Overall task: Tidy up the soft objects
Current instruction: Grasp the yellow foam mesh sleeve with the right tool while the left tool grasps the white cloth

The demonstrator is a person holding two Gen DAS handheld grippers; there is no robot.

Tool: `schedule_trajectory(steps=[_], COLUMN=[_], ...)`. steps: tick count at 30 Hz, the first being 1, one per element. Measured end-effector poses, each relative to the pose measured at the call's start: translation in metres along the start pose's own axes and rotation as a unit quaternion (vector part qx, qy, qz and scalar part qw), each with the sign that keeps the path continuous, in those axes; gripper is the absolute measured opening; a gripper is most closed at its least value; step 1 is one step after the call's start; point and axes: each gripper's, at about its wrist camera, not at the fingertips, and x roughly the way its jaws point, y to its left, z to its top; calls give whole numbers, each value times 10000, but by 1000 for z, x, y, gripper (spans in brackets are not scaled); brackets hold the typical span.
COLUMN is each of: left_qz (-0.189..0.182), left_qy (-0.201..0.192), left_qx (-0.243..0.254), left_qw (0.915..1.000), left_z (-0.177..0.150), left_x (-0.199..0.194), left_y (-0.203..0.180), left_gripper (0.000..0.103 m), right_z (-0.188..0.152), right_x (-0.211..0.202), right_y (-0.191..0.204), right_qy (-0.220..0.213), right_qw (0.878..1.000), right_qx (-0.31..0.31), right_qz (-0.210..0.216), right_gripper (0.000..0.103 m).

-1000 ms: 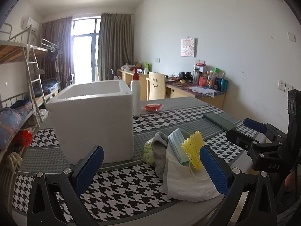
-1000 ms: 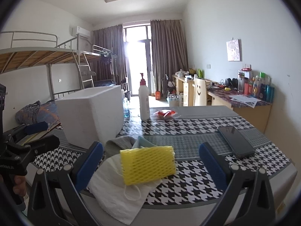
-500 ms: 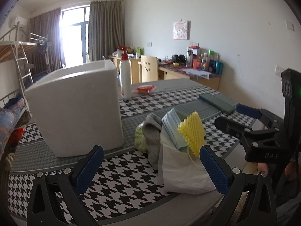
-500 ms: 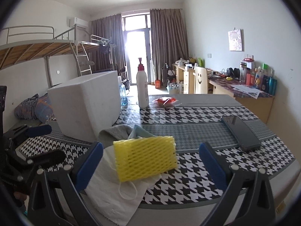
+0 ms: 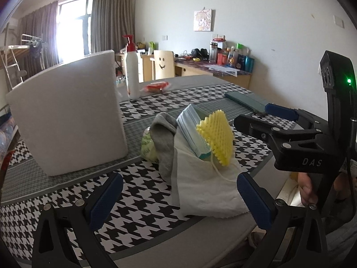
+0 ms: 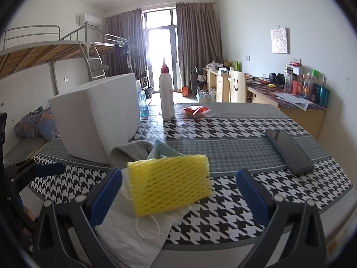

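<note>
Soft things lie heaped near the front edge of the table, which wears a black-and-white houndstooth cloth: a yellow foam net sleeve sits on top, leaning against a pale blue pack of face masks, with a grey sock draped beside it and a white paper towel spread underneath, its near corner hanging past the table edge. A white elastic loop trails out from under the yellow sleeve onto the towel. A small green-printed bag peeks out behind the sock, between the pile and the white foam box, which stands just to the left of the heap. The left gripper hovers low in front of the pile with its blue-padded jaws spread wide and nothing between them. The right gripper faces the yellow sleeve from the near side, jaws likewise wide apart and empty, the sleeve lying in the gap between the pads without touching either; whether it is level with them or beyond them I cannot tell. Farther back stand a white pump bottle and a red snack packet, and a dark phone lies well to the right of the heap.
</note>
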Motion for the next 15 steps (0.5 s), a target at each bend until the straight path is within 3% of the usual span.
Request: schedule_trajectory(steps=[4,10,15], left_qz=[-135,-356,-357], left_qy=[90,437,598], left_qx=[73,-21,-33], left_qw=[9998,9984,9976], left_z=[-1,-8,-8], left_x=[7,21,27], left_y=[-6,-8,-10], left_gripper=[96,78,67], right_z=[1,-1,-4], right_x=[2,3,6], right_y=[-3,-5,-6], right_qy=[34,57,126], right_qw=[10000,9999,9999], right_qx=[28,69,67], right_qz=[-40,-50,-28], right_gripper=[103,103,103])
